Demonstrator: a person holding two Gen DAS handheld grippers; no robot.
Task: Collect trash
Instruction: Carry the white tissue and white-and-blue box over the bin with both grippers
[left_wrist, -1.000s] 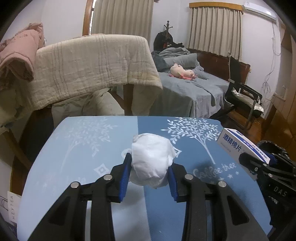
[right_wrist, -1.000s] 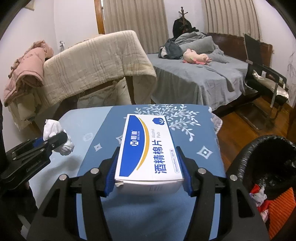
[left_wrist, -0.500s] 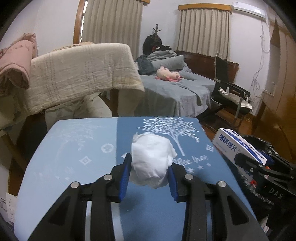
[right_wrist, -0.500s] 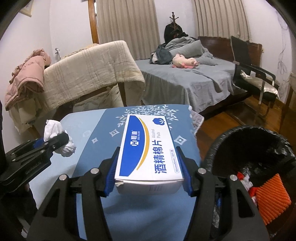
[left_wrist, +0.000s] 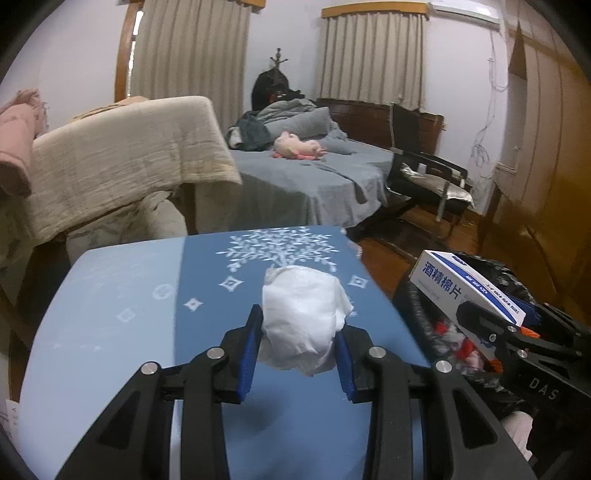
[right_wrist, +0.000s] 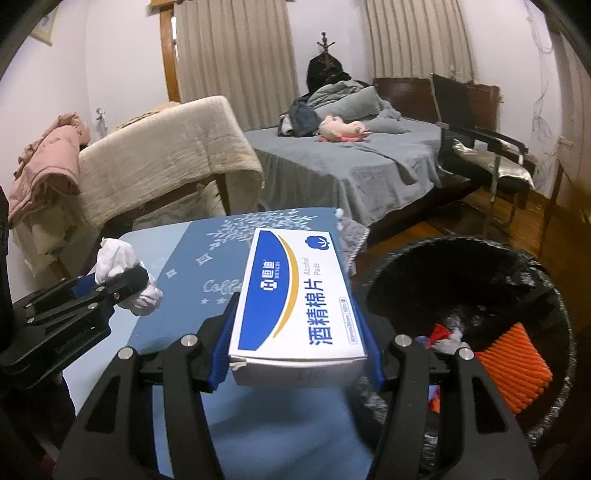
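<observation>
My left gripper (left_wrist: 297, 332) is shut on a crumpled white tissue wad (left_wrist: 303, 317) and holds it above the blue table (left_wrist: 122, 295). It also shows in the right wrist view (right_wrist: 127, 273) at the left. My right gripper (right_wrist: 295, 339) is shut on a white and blue alcohol pads box (right_wrist: 299, 295), held over the table's right edge beside a black-lined trash bin (right_wrist: 546, 291). The box also shows in the left wrist view (left_wrist: 465, 288), above the bin (left_wrist: 491, 266). The bin holds an orange ribbed item (right_wrist: 517, 365) and scraps.
A chair draped with a beige blanket (left_wrist: 122, 155) stands behind the table. A bed with grey sheets (left_wrist: 314, 177) and a pink plush toy (left_wrist: 295, 147) is further back. A black chair (left_wrist: 424, 173) stands on the wooden floor at the right.
Both grippers have moved to the right with their loads. The trash bin has come into fuller view at the right, and the box now sits over the table's right edge near it.
</observation>
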